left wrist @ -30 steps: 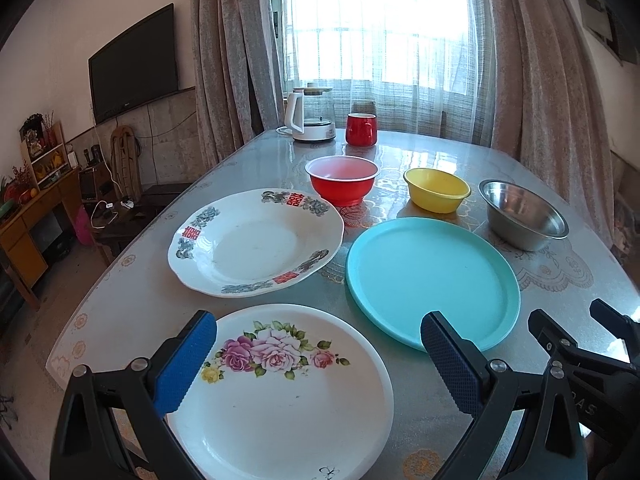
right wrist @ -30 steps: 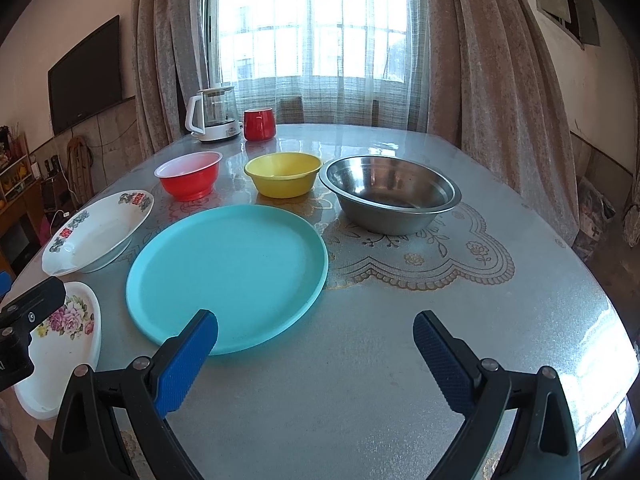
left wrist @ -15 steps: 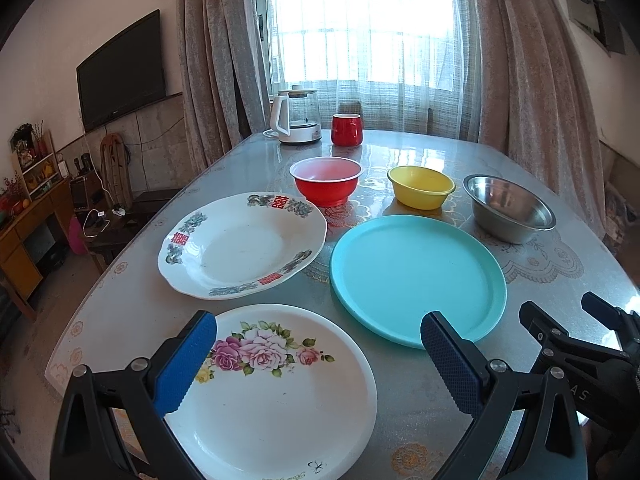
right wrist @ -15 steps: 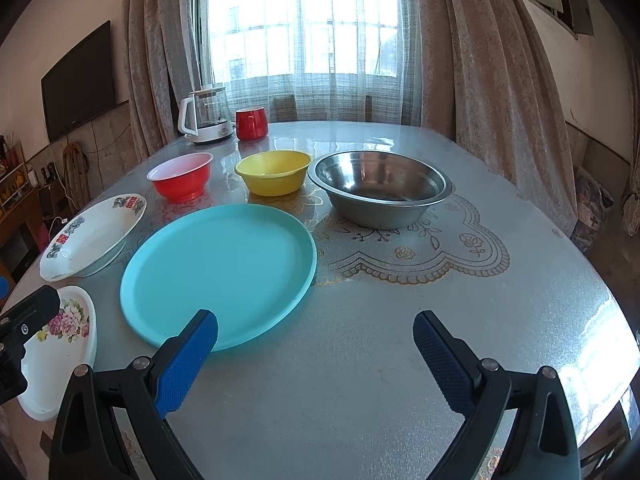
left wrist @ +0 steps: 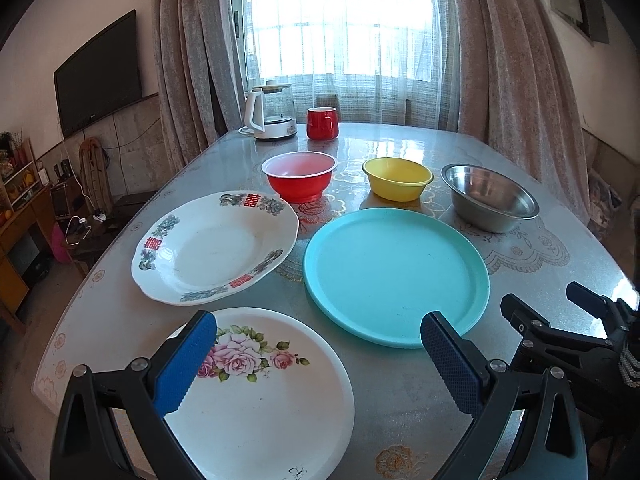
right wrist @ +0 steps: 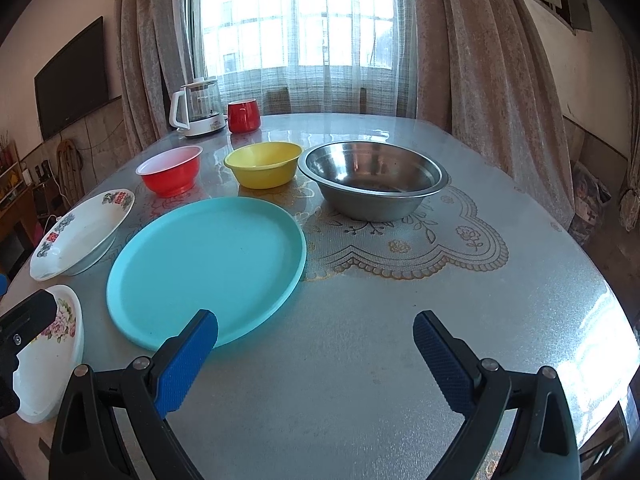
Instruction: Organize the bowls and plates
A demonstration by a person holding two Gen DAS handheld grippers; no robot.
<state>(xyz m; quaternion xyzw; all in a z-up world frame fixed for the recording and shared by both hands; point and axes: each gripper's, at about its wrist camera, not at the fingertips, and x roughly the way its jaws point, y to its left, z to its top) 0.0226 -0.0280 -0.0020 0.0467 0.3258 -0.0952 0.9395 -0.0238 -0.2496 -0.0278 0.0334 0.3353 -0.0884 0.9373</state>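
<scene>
Sunlit curtains & a window sit behind the far edge of the tabletop [right wrist: 400, 320], w/ a kettle [left wrist: 271, 112] and red mug [left wrist: 322, 123] near that far edge. My left claw [left wrist: 318, 360] hangs over the near edge, fingers spread wide, nothing btwn them; its left pad is above the rim of the rose plate [left wrist: 260, 400], which lies at the near-left corner. Behind that, toward the left edge, is the white plate w/ red characters [left wrist: 216, 246], apart from the rose plate by a thin strip of tabletop. Teal plate [right wrist: 206, 264] lies mid-tabletop, just right of the white one, not touching it. Far side of the plates, a row of 3 bowls: red bowl [left wrist: 299, 176] on the left, yellow bowl [left wrist: 397, 178] in the middle, steel bowl [right wrist: 372, 184] on the right, each standing alone, upright. My right claw [right wrist: 316, 356] is also wide open & empty, over bare tabletop at the near edge, its left pad just over the teal plate's near rim. From the left cam, the right claw's black frame shows at the near-right corner.
</scene>
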